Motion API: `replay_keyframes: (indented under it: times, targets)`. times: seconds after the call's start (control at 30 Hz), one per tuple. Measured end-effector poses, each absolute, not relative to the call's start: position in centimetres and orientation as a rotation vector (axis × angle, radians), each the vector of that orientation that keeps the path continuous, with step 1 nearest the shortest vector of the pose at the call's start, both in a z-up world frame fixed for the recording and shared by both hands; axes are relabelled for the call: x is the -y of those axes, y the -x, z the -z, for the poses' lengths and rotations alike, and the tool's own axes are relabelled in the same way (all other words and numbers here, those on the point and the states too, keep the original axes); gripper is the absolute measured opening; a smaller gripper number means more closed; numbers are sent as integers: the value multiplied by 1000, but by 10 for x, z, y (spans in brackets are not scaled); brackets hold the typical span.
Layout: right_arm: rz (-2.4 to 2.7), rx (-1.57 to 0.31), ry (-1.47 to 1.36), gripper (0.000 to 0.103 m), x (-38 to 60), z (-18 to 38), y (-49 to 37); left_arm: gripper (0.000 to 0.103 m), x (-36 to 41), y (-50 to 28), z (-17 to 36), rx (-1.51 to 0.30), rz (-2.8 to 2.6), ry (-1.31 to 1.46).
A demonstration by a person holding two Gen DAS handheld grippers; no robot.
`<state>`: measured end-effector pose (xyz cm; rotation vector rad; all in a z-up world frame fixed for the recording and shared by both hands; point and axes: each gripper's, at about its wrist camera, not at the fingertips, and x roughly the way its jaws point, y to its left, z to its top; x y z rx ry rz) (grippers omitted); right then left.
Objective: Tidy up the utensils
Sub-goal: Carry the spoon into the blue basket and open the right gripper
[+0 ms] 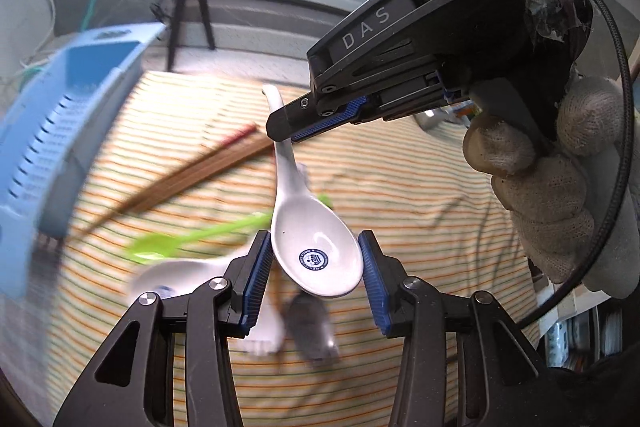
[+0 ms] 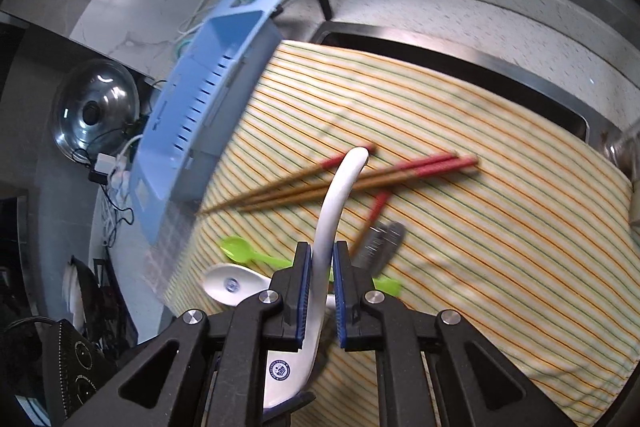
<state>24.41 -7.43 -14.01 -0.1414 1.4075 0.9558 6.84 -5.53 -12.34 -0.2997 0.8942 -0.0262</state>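
Currently we see a striped orange-and-green cloth (image 2: 480,247) spread over the counter, with a light-blue slotted plastic utensil holder (image 2: 208,99) at its left edge. Wooden chopsticks with red ends (image 2: 360,179) lie loose on the cloth, near the holder. We hold a white ceramic soup spoon with a blue round logo (image 1: 316,251) in the air above the cloth. Our right gripper (image 2: 322,291) has both pads clamped on the spoon's handle. Our left gripper (image 1: 316,267) brackets the bowl: left pad looks touching, right pad shows a thin gap, so we can't tell if it's gripping. A second white ceramic spoon (image 2: 234,285) and a small lime-green plastic spoon (image 2: 248,253) lie on the cloth just below.
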Motion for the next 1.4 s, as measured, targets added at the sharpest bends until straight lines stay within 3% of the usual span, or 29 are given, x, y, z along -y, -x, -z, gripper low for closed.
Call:
replay_keyframes:
  times: [0.37, 1.07, 1.2, 1.4]
  targets:
    - [-1029, -1367, 73, 10, -27, 118, -226, 42, -47, -58, 99, -875, -14, 230]
    - [-1023, -1355, 86, 11, -165, 147, -225, 40, -192, -68, 127, -972, -148, 132]
    - [-1008, -1333, 93, 26, -166, 146, -229, 40, -205, -67, 127, -958, -180, 138]
    - [-1011, -1300, 121, 27, -158, 138, -226, 40, -208, -60, 119, -937, -190, 153]
